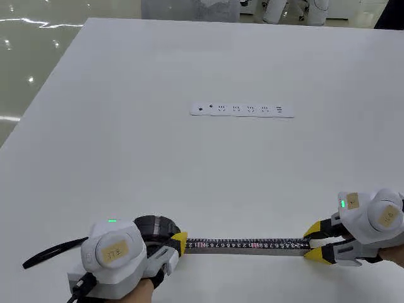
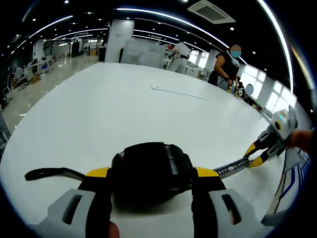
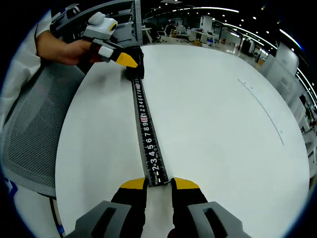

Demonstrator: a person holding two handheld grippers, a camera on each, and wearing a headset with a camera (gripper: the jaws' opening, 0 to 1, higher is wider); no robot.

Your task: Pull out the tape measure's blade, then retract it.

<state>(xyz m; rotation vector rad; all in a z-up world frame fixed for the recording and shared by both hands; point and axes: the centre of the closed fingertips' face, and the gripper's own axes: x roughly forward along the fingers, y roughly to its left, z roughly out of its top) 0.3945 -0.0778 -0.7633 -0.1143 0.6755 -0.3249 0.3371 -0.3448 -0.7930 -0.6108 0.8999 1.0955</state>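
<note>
The left tool (image 1: pixel 169 245) is clamped round the black rounded tape-measure case (image 1: pixel 154 227) at the near edge of the white worktop (image 1: pixel 189 164). The right tool (image 1: pixel 313 242) is pinched on the end of the dark numbered steel blade (image 1: pixel 246 244), which is stretched straight between them. The right gripper view reads the numerals clearly — the left gripper view shows the case's black wrist strap (image 2: pixel 49 173) and people standing beyond the flat white power strip (image 2: pixel 178 92).

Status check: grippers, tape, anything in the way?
Left gripper shut on case. Right gripper shut on blade at its tip, blade out straight between them. Power strip far off, nothing in the way.
</note>
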